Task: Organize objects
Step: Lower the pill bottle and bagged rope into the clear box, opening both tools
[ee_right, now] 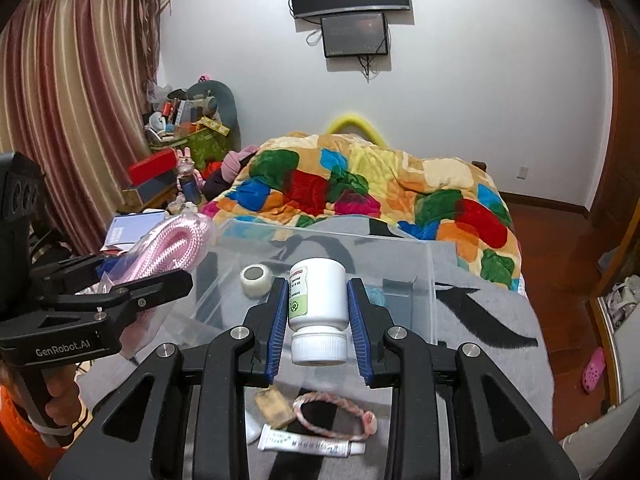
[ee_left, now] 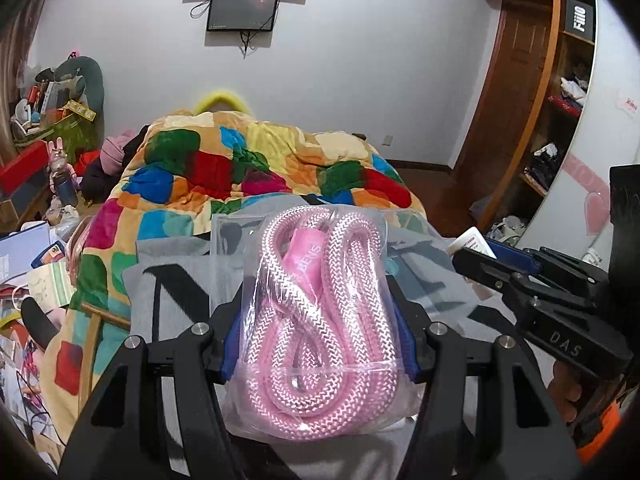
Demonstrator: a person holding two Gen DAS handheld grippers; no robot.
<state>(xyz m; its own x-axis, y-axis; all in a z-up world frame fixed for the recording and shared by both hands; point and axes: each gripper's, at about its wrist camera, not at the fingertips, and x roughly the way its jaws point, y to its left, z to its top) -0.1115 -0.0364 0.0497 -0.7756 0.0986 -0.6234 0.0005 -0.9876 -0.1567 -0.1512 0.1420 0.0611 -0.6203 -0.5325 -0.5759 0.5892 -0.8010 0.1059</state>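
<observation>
My left gripper (ee_left: 318, 344) is shut on a clear bag of coiled pink rope (ee_left: 320, 320) and holds it above the grey cloth; the bag also shows at the left of the right wrist view (ee_right: 168, 254). My right gripper (ee_right: 318, 316) is shut on a white pill bottle (ee_right: 318, 304), cap toward the camera, held over the near edge of a clear plastic box (ee_right: 430, 280). The right gripper also shows in the left wrist view (ee_left: 480, 256). A roll of clear tape (ee_right: 256, 276) lies in the box.
On the grey cloth (ee_right: 480, 312) below the right gripper lie a braided pink bracelet (ee_right: 336, 416), a white ointment tube (ee_right: 312, 446) and a small brown tag (ee_right: 274, 406). A colourful quilt (ee_right: 360, 184) covers the bed behind. Clutter stands at the left; a wardrobe (ee_left: 540, 120) at the right.
</observation>
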